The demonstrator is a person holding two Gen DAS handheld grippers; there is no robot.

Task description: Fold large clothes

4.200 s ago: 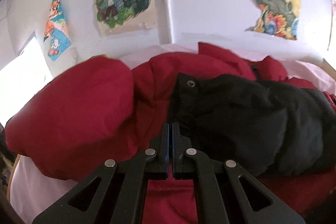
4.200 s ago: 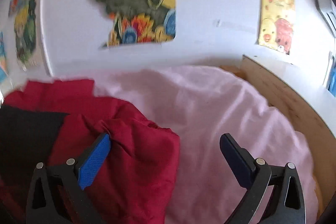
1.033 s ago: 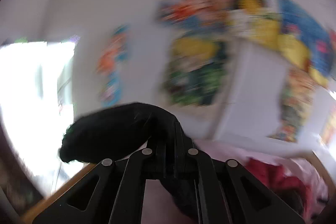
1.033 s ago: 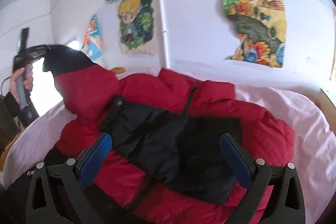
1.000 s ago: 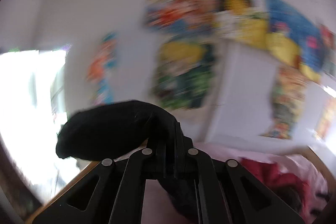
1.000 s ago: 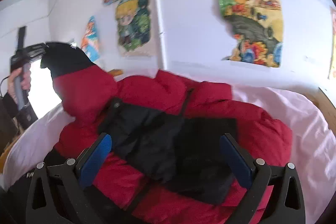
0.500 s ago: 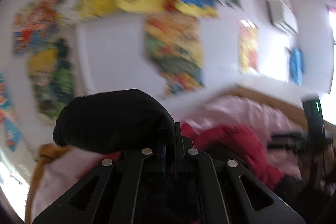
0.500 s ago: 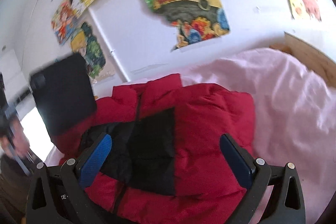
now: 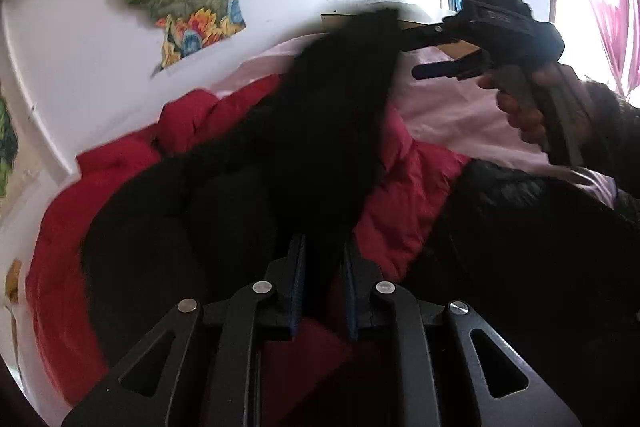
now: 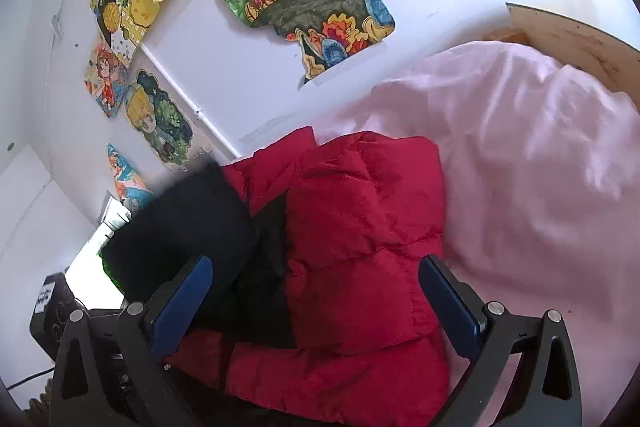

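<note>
Red puffer jacket (image 10: 360, 227) with a black lining lies bunched on the pink bedsheet (image 10: 540, 187), close against the white wall (image 10: 248, 67) where several colourful cartoon posters (image 10: 304, 7) are stuck. In the right wrist view its red quilted panels are folded over one another, with a strip of the black lining showing between them, and a wooden bed board (image 10: 572, 31) rises at the far edge of the sheet. The left gripper (image 9: 320, 267) has its blue-padded fingers (image 9: 297, 279) drawn nearly together on a black sleeve (image 9: 332, 131) of the jacket, which runs up and away from the jaws, blurred, across the red body of the garment. In the right wrist view that same sleeve (image 10: 180, 227) appears as a dark blurred mass lifted at the left side of the jacket. The right gripper (image 10: 316, 303) has its jaws spread wide, the blue pads (image 10: 180, 303) well apart above the red fabric and gripping nothing. In the left wrist view the right gripper (image 9: 432, 51) is seen from the side, held in a hand (image 9: 532, 107) above the pink sheet, its fingers pointing toward the raised end of the sleeve; whether they touch it cannot be told through the blur.
</note>
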